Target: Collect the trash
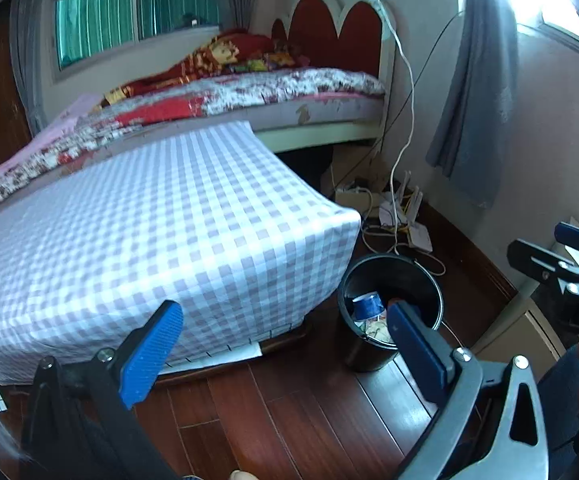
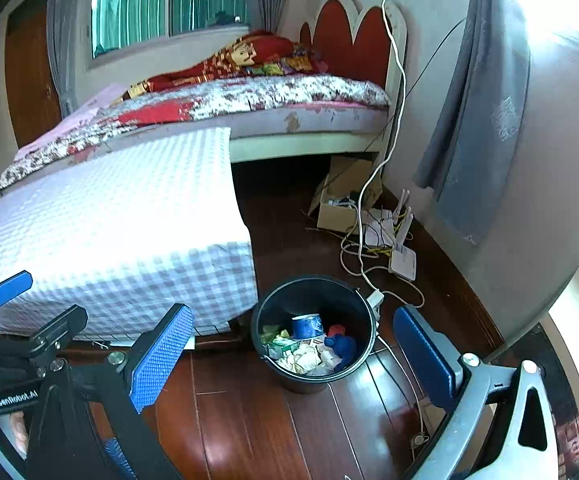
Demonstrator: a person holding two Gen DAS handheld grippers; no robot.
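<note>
Black bucket [image 2: 313, 328] is sitting just ahead of your right gripper [image 2: 293, 354]; both grippers are hanging open and empty, so you're checking the checked tabletop [image 2: 129, 216] for leftovers.

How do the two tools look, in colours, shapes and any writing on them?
Both tools are alike. The left tool has two flat fingers with blue, dotted pads on a black and grey metal frame with silver screws. The right tool has the same blue pads and frame. White letters "GenRobot.AI" stand on the left tool's black body, seen in the right wrist view.
</note>
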